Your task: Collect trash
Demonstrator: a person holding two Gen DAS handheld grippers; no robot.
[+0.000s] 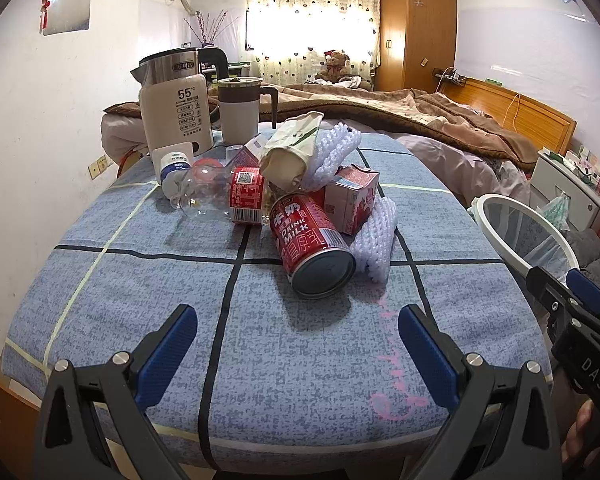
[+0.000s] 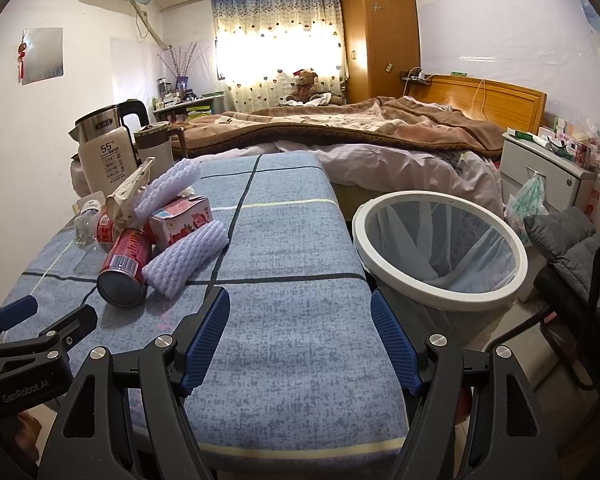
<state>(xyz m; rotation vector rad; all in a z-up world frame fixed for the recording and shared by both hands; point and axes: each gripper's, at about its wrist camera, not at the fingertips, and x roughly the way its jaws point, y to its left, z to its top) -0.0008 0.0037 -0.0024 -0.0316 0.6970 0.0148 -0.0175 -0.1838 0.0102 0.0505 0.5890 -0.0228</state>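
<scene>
On the blue cloth (image 1: pixel 148 280), a can (image 1: pixel 310 246), carton (image 1: pixel 350 198), bottle (image 1: pixel 214 196) and foam nets (image 1: pixel 374 236) lie piled. Both grippers, left (image 1: pixel 298 344) and right (image 2: pixel 300 334), hover spread wide, holding nothing; the bin (image 2: pixel 440 276) stands beside.

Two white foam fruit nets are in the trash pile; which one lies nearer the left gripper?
The lower foam net, lying on the tablecloth right of the red milk can. The other foam net sits higher, farther back on the pile.

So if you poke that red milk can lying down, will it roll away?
Probably a little. The red metal milk can lies on its round side, so a sideways push could roll it. The white foam net sleeve beside it and the blue cloth-covered table would likely slow it. Its smooth metal may feel slippery.
</scene>
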